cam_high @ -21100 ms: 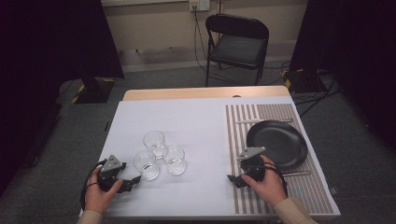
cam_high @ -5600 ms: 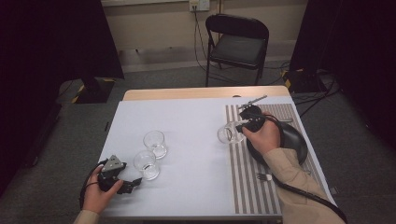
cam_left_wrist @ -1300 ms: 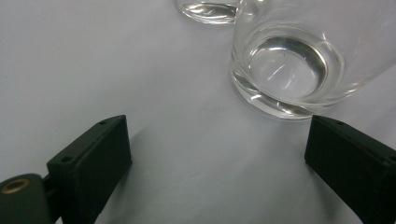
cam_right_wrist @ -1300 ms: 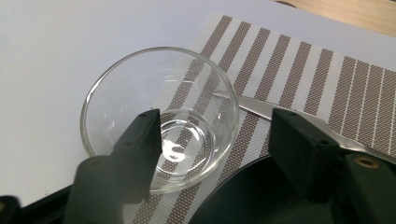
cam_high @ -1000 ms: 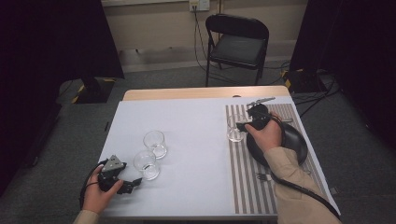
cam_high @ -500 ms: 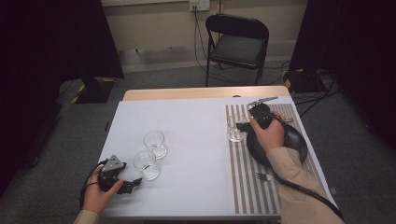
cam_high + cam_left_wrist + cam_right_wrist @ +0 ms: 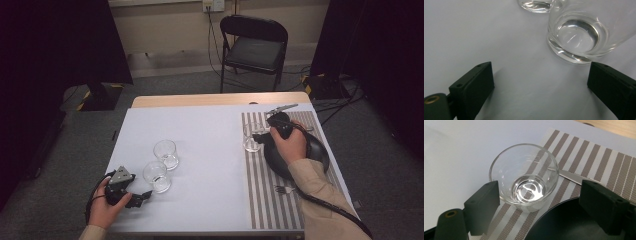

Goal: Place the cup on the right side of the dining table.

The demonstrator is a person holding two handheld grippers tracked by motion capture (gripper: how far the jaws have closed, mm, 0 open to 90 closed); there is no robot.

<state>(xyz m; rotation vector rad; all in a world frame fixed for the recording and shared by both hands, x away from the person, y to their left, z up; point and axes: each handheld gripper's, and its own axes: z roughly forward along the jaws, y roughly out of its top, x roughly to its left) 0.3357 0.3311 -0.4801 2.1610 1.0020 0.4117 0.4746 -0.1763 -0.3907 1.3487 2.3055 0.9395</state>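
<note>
The work in hand looks like laying a place setting: the right gripper [image 7: 264,136] hovers with its jaws spread wide on either side of a clear tumbler [image 7: 524,177] that stands upright at the striped placemat's [image 7: 584,157] left edge, just beside the black plate [image 7: 564,225] and near a knife [image 7: 574,177] lying behind it. Neither jaw seems to touch the glass, though the left one sits very close, so I judge this a release. The next move calls for backing straight off without clipping the rim. The left gripper [image 7: 131,194] rests on the white table [image 7: 210,150], jaws apart, before a second tumbler [image 7: 579,37]; a third [image 7: 165,153] stands just behind it.
</note>
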